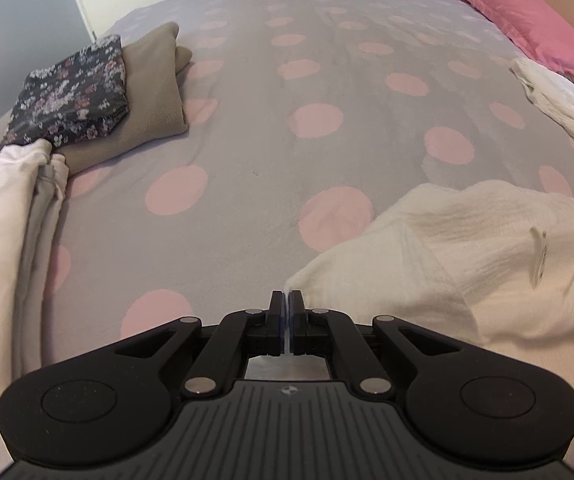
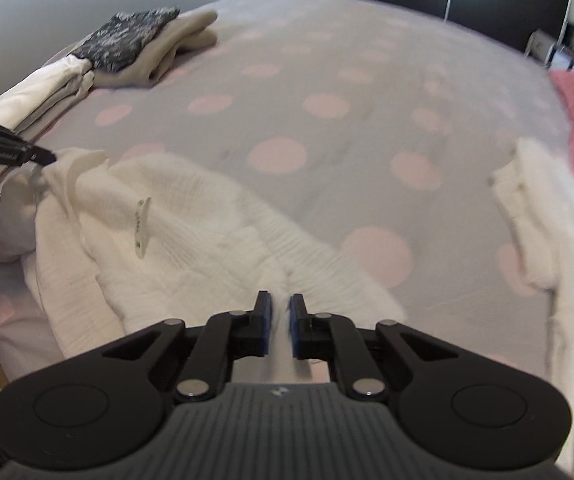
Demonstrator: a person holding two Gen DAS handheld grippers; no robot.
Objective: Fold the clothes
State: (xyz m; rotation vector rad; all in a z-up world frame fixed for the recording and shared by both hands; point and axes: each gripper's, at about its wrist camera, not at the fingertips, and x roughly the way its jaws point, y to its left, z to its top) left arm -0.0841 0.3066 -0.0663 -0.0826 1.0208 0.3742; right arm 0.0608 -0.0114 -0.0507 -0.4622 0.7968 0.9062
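Left claw point(image 1: 287, 300) clenched, blue pads pressed together at the near corner of a cream textured garment point(image 1: 467, 248); in the right wrist view its tip point(image 2: 45, 157) meets the garment's left edge, though cloth between the pads cannot be made out. Right claw point(image 2: 280, 304) grasping a pinched ridge of the same garment point(image 2: 191, 208), a narrow gap between the fingers filled with white fabric. Garment spread along the near edge of the bed point(image 1: 327, 80), long axis running across between the two claws, ribbed edge facing the middle of the bed, a small label point(image 2: 142, 226) standing up on top. Grey bedspread with pink dots beneath. At the far left corner, a folded stack: floral dark piece point(image 1: 71, 92) lying on a beige piece point(image 1: 155, 92), with white folded clothes point(image 1: 11, 208) just beside. Well apart on the right, a white crumpled pile point(image 2: 543, 216) near a pink pillow point(image 1: 527, 20).
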